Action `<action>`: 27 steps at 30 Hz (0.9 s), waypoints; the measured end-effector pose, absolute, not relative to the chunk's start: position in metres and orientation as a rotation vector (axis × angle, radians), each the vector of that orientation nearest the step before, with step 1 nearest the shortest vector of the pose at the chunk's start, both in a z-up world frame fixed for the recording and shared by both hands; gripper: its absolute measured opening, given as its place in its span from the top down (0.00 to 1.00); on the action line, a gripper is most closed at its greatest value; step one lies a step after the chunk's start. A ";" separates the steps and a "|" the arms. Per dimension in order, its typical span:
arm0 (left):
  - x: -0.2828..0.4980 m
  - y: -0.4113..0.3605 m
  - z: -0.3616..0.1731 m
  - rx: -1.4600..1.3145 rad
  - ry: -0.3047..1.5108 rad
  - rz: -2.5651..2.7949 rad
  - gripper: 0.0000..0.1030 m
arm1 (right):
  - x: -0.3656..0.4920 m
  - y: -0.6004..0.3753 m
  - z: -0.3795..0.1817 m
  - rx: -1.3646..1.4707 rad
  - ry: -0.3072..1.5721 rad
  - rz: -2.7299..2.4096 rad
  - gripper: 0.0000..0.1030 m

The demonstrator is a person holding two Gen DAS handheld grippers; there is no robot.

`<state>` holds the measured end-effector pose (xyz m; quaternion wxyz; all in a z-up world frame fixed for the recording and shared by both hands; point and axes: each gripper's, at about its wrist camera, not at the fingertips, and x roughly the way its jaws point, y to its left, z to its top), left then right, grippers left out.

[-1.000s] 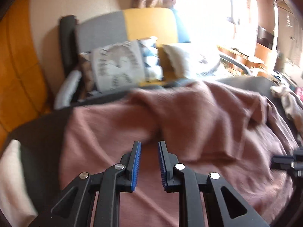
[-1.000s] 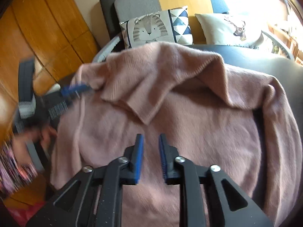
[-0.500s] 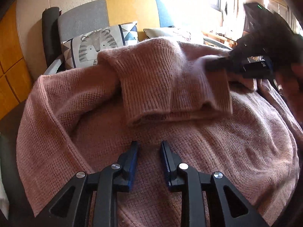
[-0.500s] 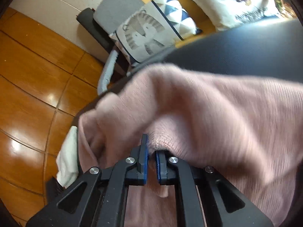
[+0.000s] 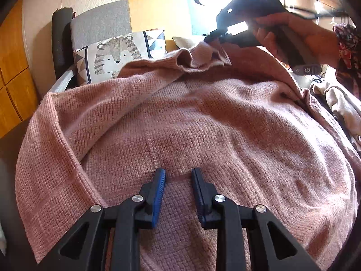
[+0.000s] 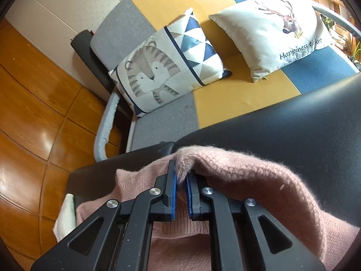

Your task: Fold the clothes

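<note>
A dusty-pink knit sweater (image 5: 203, 122) lies spread over a dark table. My left gripper (image 5: 178, 176) hovers open just above its near part, nothing between the blue pads. At the far side, my right gripper (image 5: 216, 35), held by a hand (image 5: 304, 33), pinches a fold of the sweater and holds it lifted. In the right wrist view that gripper (image 6: 180, 176) is shut on a ridge of the pink sweater (image 6: 237, 164), with the black table top (image 6: 293, 122) beyond it.
A grey, yellow and blue sofa (image 6: 237, 94) stands behind the table with a tiger cushion (image 6: 167, 67) and a deer cushion (image 6: 270, 29). Wooden floor (image 6: 33, 103) lies left. Other pale clothes (image 5: 340, 103) pile at the right. A white cloth (image 6: 65, 216) hangs at the table's left corner.
My right gripper has closed on the folded sleeve and carried it to the far side, unfolding it off the sweater's body. The left gripper came in low over the near part.
</note>
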<state>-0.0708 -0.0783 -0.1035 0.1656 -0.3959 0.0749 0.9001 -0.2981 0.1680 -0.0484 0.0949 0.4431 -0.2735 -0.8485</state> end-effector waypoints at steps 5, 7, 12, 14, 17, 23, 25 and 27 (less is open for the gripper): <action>-0.074 -0.079 -0.105 -1.121 0.226 2.574 0.75 | -0.298 0.180 -0.057 1.319 -0.872 -2.493 0.67; -0.074 -0.078 -0.105 -1.118 0.239 2.579 0.75 | -0.294 0.184 -0.048 1.291 -0.854 -2.536 0.61; -0.076 -0.076 -0.104 -1.124 0.278 2.580 0.75 | -0.271 0.193 -0.023 1.224 -0.818 -2.610 0.61; -0.077 -0.072 -0.103 -1.130 0.315 2.580 0.75 | -0.252 0.190 -0.017 1.219 -0.776 -2.633 0.61; -0.079 -0.067 -0.101 -1.139 0.370 2.580 0.75 | -0.216 0.179 -0.014 1.252 -0.674 -2.661 0.61; -0.082 -0.056 -0.097 -1.156 0.482 2.576 0.75 | -0.138 0.143 -0.034 1.410 -0.414 -2.635 0.61; -0.083 -0.052 -0.096 -1.161 0.519 2.574 0.76 | -0.117 0.130 -0.042 1.453 -0.273 -2.647 0.61; -0.090 -0.041 -0.090 -1.118 0.628 2.572 0.76 | -0.098 0.119 -0.050 1.492 -0.124 -2.661 0.61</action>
